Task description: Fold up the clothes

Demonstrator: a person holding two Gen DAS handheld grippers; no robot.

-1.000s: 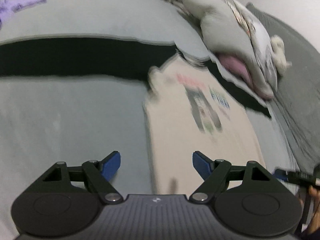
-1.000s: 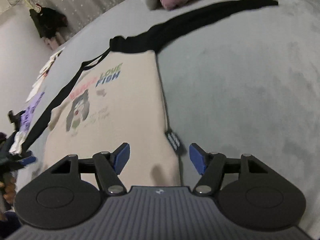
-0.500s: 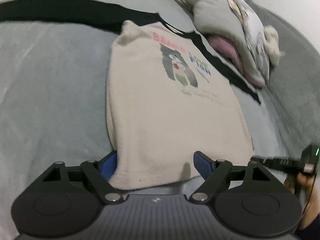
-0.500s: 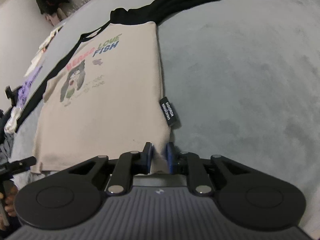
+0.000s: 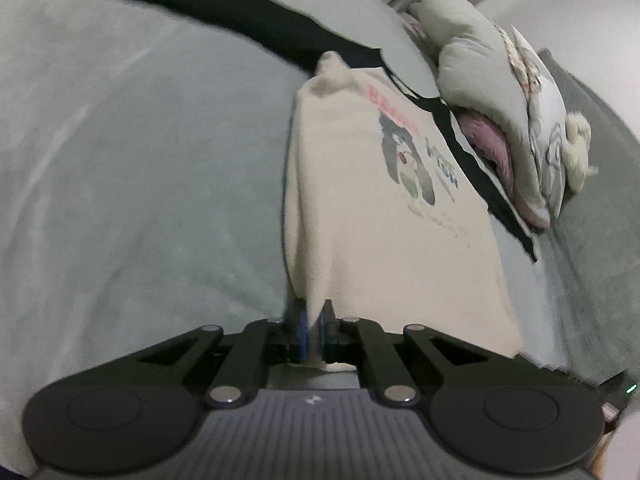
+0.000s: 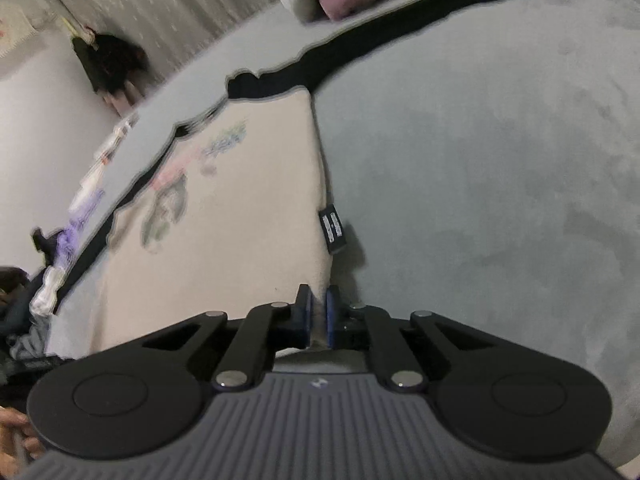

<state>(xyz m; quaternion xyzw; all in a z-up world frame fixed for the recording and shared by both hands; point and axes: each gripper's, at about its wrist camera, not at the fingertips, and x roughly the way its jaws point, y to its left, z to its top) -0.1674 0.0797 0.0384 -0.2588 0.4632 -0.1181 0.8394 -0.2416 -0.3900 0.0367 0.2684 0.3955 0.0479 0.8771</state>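
Note:
A cream shirt [image 5: 384,216] with black sleeves and a printed cartoon lies spread on a grey bed. My left gripper [image 5: 314,330] is shut on the bottom-left corner of its hem, and the cloth rises in a ridge from the blue pads. In the right wrist view the same cream shirt [image 6: 240,232] runs away from me, and my right gripper [image 6: 318,320] is shut on the bottom-right hem corner, just below a black side label [image 6: 333,229]. One black sleeve [image 6: 400,44] stretches away to the upper right.
The grey bedcover [image 5: 140,184] surrounds the shirt. A heap of pale bedding with a pink piece [image 5: 500,120] lies at the head of the bed, close to the shirt's right sleeve. Loose clothes [image 6: 76,220] lie along the bed's far left edge. A curtain [image 6: 160,12] hangs behind.
Both grippers moved in to the shirt's hem and closed on its two bottom corners, the right one first, then the left. The left corner now lifts slightly off the bed.

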